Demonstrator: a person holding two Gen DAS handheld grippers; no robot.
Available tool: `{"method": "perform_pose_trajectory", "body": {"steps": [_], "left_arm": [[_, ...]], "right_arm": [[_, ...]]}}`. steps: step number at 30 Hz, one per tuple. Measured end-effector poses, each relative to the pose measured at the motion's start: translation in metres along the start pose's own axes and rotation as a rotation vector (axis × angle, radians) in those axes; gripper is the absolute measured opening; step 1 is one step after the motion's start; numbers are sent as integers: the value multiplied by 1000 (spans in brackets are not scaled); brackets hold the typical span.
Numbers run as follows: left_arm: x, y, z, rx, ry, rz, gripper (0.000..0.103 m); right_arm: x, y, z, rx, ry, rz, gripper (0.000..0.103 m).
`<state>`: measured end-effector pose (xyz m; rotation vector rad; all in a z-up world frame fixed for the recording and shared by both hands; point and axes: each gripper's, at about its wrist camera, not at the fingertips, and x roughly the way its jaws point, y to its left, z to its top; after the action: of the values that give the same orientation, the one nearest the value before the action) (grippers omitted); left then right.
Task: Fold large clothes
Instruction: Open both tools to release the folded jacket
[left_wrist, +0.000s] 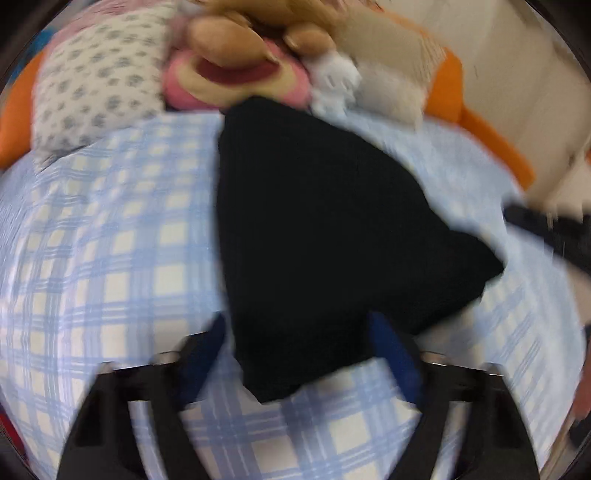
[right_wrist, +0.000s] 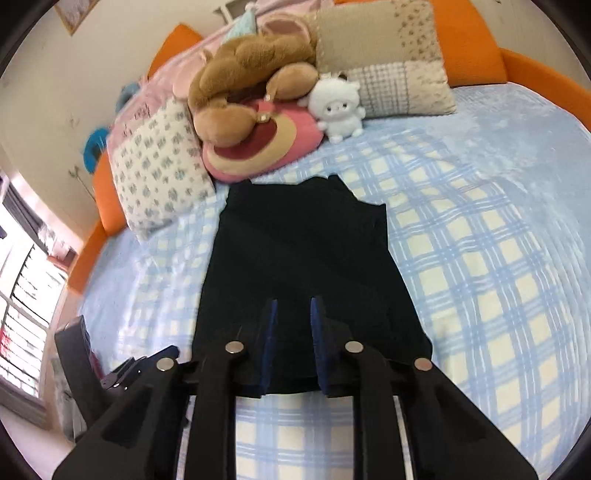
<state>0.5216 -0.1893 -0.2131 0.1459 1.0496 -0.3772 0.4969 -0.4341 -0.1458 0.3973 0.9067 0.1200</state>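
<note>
No text to call here: no label, brand, number or sign reads in either view. The black garment (right_wrist: 306, 258) shows plain dark cloth with no tag or print visible. The pink cloth (right_wrist: 138, 110) behind the pillows carries some small dark marks, too tiny and soft to tell whether they are letters. The left wrist view is motion-blurred throughout, so nothing legible there either.
</note>
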Motion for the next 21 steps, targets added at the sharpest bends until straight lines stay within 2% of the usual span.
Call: {"method": "perform_pose_trajectory", "body": {"steps": [3,4,5,7,8,11,14,18,20,21], "left_arm": [[5,-14,-12,95,-31,87,75],[5,-15,-14,101,-36,90,75],[5,-15,-16,102,-39,84,77],[4,-15,-17,119,-41,81,77],[2,-16,-17,125,-43,79,77],[-13,-10,-13,67,-58,32,77],[-36,-5,-4,23,-135,7,77],[-37,-6,16,22,-164,-45,79],[-26,-9,26,23,-152,-51,79],[-12,-10,31,28,-119,-57,79]], "right_arm": [[25,-15,-10,-4,62,-44,18],[33,-21,-16,-17,81,-79,14],[44,-29,-22,-35,102,-129,1],[58,-40,-33,-33,121,-135,0],[61,-42,-37,-33,114,-138,0],[68,-34,-40,-111,57,-233,0],[77,-27,-34,-146,31,-318,0],[81,-19,-27,-189,74,-346,0],[60,-23,-16,-126,27,-291,3],[49,-26,-9,-86,-13,-264,6]]}}
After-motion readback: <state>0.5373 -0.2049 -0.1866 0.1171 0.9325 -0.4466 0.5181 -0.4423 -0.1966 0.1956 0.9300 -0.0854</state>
